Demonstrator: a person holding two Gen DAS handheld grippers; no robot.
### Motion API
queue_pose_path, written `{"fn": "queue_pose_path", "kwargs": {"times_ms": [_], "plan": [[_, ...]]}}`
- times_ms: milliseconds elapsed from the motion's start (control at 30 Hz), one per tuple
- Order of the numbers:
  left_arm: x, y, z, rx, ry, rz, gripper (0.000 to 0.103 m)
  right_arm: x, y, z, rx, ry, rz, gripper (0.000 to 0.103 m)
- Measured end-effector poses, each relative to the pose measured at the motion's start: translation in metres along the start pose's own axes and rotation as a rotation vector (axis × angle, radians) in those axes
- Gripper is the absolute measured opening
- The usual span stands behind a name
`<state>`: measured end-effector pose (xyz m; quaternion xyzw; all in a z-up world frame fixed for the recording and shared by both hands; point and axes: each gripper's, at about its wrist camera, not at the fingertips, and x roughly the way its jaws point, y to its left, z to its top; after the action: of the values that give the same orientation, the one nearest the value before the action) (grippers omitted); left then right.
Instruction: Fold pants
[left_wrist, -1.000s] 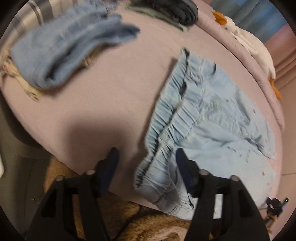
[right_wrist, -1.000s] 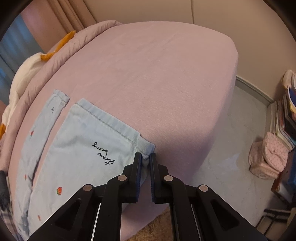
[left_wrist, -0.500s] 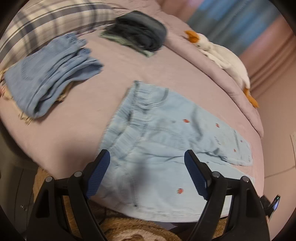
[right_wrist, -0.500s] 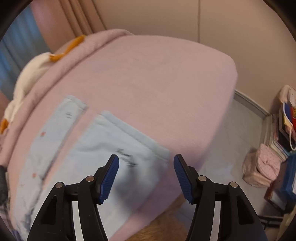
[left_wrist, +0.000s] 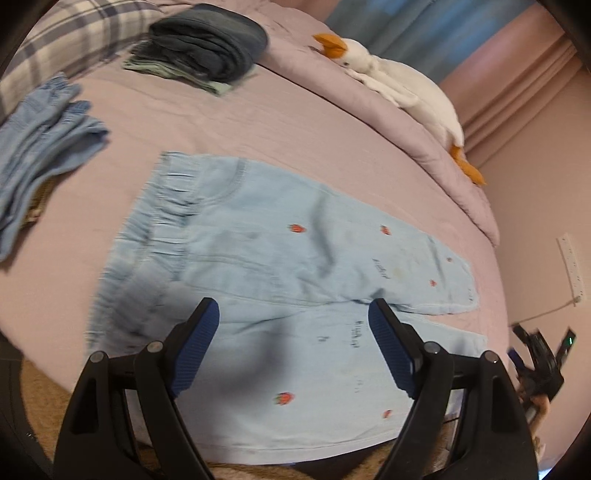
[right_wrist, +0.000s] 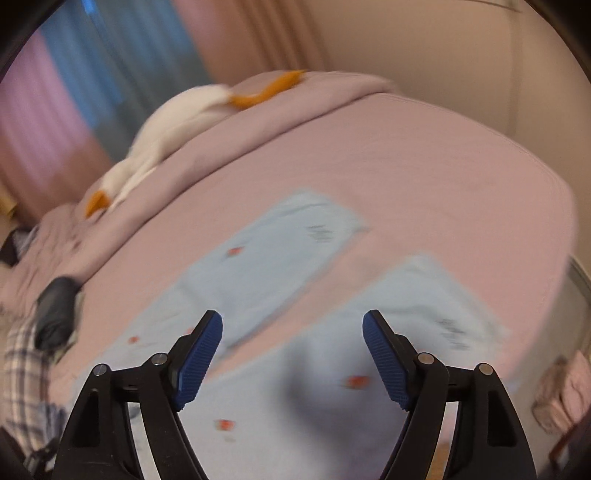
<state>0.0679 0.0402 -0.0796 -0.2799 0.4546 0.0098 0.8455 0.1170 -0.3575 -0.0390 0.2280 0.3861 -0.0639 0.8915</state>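
1. Left wrist view: left gripper (left_wrist: 293, 334) has its jaws spread wide, holding nothing, above the light blue pants (left_wrist: 280, 258). The pants lie flat on the pink bed (left_wrist: 295, 122), waistband toward the folded jeans (left_wrist: 40, 147), legs side by side.
2. Right wrist view, blurred: right gripper (right_wrist: 291, 343) has its jaws wide apart and empty, over the pants (right_wrist: 266, 266). Leg ends lie apart.

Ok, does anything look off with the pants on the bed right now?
Mostly fine: the light blue pants lie flat on the bed, legs slightly apart. Their near edge hangs over the bed's edge, and faint yellowish marks show on the far leg.
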Motion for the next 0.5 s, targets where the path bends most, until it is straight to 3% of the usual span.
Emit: {"fn": "queue_pose_path", "kwargs": {"times_ms": [133, 300, 400, 500], "plan": [[0.021, -0.011, 0.006, 0.014, 0.032, 0.010, 0.088, 0.047, 0.059, 0.017, -0.051, 0.145, 0.133, 0.078], [0.036, -0.015, 0.008, -0.014, 0.054, 0.009, 0.088, 0.118, 0.127, 0.033, -0.049, 0.327, 0.224, 0.078], [0.040, -0.008, 0.008, -0.041, 0.069, 0.019, 0.088, 0.166, 0.150, 0.035, -0.027, 0.395, 0.115, 0.078], [0.041, 0.002, 0.006, -0.060, 0.076, 0.043, 0.088, 0.206, 0.163, 0.036, -0.008, 0.411, -0.001, 0.078]]}}
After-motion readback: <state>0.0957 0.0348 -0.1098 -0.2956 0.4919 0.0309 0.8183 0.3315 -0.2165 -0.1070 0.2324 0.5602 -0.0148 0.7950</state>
